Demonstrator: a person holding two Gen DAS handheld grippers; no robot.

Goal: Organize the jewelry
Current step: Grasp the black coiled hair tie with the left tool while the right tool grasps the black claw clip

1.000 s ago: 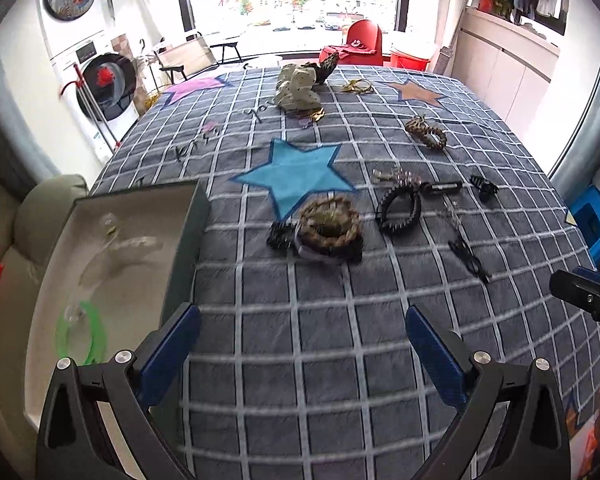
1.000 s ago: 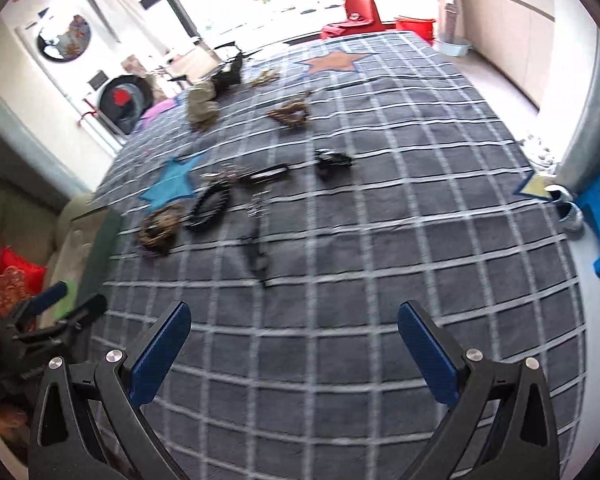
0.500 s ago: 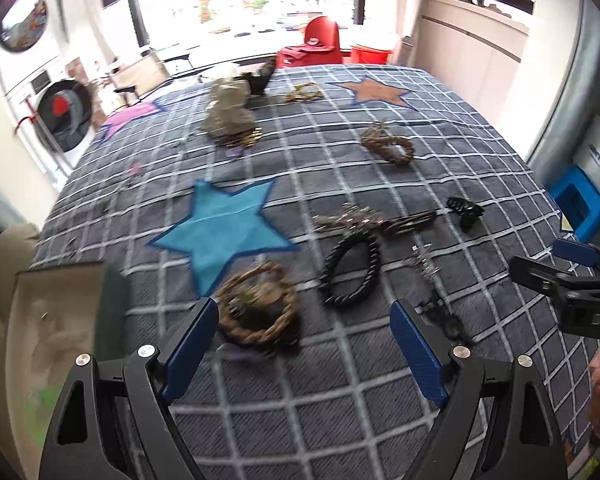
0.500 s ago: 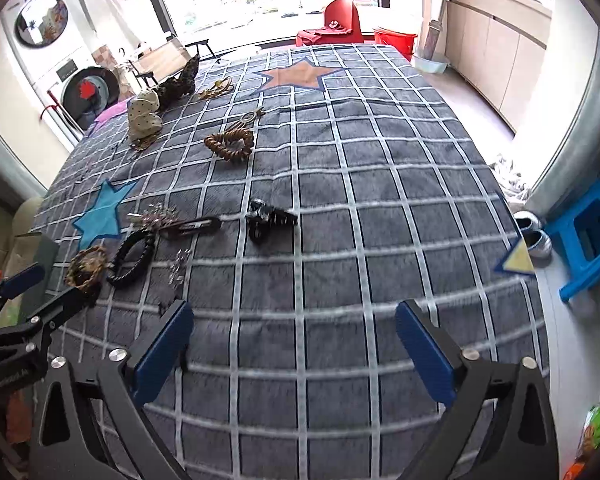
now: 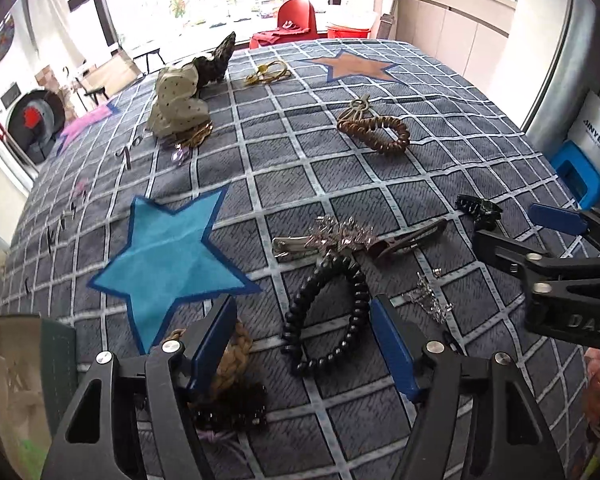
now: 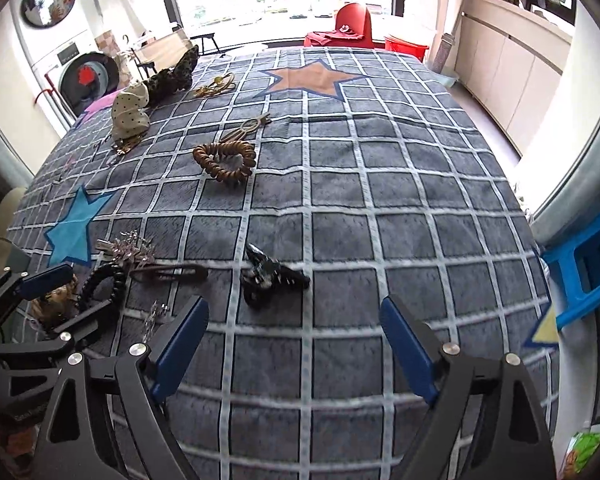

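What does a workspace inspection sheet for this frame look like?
Surface: grey checked cloth with star patches.
Job's things: black coil band, brown coil band, black claw clip, long clip, open box at left.
Clutter: fabric bows at far end.
Grippers: left gripper open, around black coil band; right gripper open, empty.
Cables: nothing seen.
Surroundings: washing machine, red chair, blue stool.
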